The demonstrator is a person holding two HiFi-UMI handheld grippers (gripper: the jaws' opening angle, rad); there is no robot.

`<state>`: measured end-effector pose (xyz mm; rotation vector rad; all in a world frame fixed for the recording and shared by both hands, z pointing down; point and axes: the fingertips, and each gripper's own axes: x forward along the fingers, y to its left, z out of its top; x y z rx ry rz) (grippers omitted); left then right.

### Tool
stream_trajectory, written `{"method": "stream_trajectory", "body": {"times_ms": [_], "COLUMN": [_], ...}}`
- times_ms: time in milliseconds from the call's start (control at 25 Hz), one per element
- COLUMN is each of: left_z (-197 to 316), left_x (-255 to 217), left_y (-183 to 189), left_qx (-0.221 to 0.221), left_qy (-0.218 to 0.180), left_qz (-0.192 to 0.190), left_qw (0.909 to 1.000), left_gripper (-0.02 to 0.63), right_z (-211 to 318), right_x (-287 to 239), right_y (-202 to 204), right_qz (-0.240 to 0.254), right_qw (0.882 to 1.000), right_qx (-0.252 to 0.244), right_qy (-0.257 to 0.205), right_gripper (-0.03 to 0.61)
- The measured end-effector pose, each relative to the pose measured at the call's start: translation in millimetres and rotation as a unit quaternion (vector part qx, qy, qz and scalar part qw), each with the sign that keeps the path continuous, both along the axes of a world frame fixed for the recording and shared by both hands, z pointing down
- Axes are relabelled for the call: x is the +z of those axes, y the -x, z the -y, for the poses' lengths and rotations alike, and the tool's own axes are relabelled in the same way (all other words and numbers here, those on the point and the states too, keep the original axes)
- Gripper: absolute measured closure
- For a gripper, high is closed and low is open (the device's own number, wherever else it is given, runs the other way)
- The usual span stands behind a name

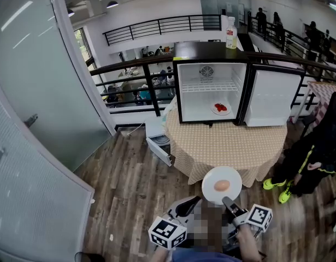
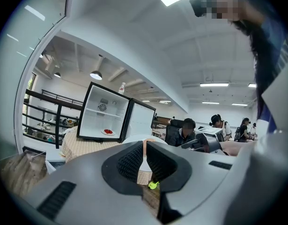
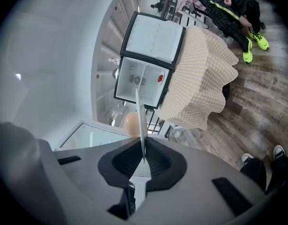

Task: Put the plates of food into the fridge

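Note:
A white plate (image 1: 211,177) carrying a tan egg-shaped piece of food (image 1: 222,185) hangs over the wood floor, short of the table. My right gripper (image 1: 227,201) is shut on its near rim; in the right gripper view the plate (image 3: 140,111) runs edge-on out of the pads, the food (image 3: 131,123) beside it. My left gripper (image 1: 196,199) sits by the plate's near-left rim, pads together with nothing between them (image 2: 144,149). The mini fridge (image 1: 178,91) stands open on the table, and a plate of red food (image 1: 220,108) lies on its floor.
The fridge door (image 1: 274,97) swings out to the right. The round table has a checked cloth (image 1: 233,146). A bottle (image 1: 231,33) stands on the fridge. A person in dark clothes (image 1: 320,152) sits at the right. A glass wall (image 1: 42,91) stands left, and a white box (image 1: 159,141) stands by the table.

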<state>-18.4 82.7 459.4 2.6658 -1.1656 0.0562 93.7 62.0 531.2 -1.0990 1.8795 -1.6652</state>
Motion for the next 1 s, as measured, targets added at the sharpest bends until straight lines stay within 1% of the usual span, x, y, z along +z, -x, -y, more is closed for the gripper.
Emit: {"method": "stream_trajectory", "body": {"times_ms": [320,520,640,800,1000], "left_z": [53.2,72.4,78.9,92.7,109.0], "left_x": [-6.6,-0.2,6.5,11.6,19.0], "left_y": [36.2,49.0,55.2,59.7,57.9], "left_qx": [0.013,0.038,0.047,0.052,0.057], "left_qy": [-0.005,-0.003,0.002,0.01,0.025], "left_qz": [0.002,0.01,0.016,0.009,0.001], "left_qw": [0.9999,0.9992,0.9988,0.9986,0.9981], "left_gripper": [0.597,0.597,0.597,0.597,0.597], "right_z": [47.2,67.5,70.1,73.4,84.5], "right_x": [-2.1,-2.0,1.2,11.5,18.0], "right_y": [34.6,53.5,63.3,64.1,55.0], "right_qz": [-0.006,-0.021,-0.015,-0.024,-0.019], "right_qw": [1.0,1.0,1.0,0.999,0.999], "right_qx": [0.012,0.018,0.02,0.026,0.043], "right_qy": [0.0,-0.015,-0.011,0.003,0.022], "right_gripper": [0.552,0.552,0.552,0.552,0.552]}}
